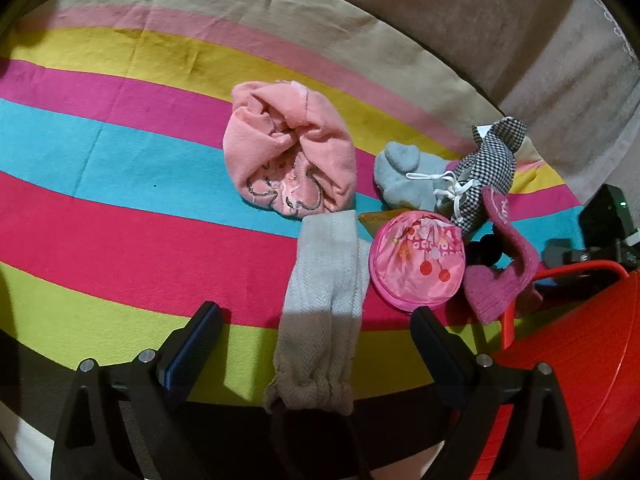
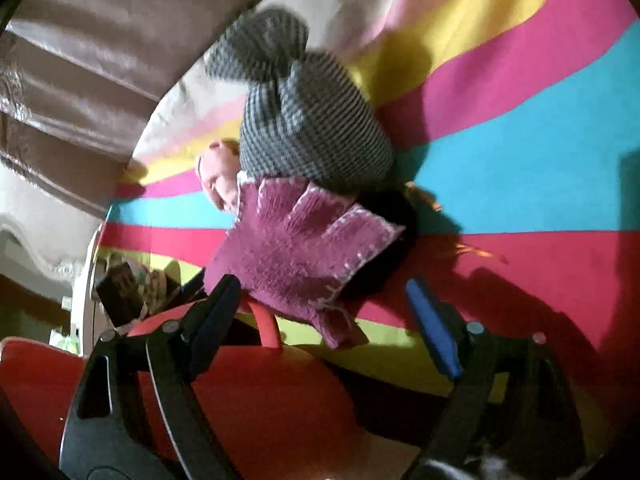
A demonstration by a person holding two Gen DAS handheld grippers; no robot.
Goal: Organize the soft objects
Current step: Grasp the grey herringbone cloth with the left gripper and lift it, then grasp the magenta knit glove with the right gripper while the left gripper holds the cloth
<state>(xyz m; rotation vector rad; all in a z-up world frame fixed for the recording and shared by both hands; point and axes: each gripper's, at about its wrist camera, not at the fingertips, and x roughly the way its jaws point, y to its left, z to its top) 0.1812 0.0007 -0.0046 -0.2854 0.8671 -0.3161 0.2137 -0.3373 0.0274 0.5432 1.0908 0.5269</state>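
Striped cloth [image 1: 120, 216] in pink, yellow, magenta, turquoise, red and lime is spread over the whole work surface, with brown upholstery [image 1: 460, 28] seen beyond its far edge. Red plastic, a basket [image 1: 580, 340] with a handle, is seen at the near right edge in both views. Only the left wrist view shows the bundled pink garment [image 1: 290, 152], the long white knitted sock [image 1: 324, 300] lying between the spread fingers of the left gripper [image 1: 316, 316] untouched, the round pink pouch [image 1: 416, 258] and the pale blue sock [image 1: 404, 178]. The checked cloth bundle [image 2: 308, 120] and the magenta knitted glove [image 2: 296, 248] lying against it are seen largest from the right wrist, where the right gripper [image 2: 324, 292] is held with fingers apart, nothing pinched.
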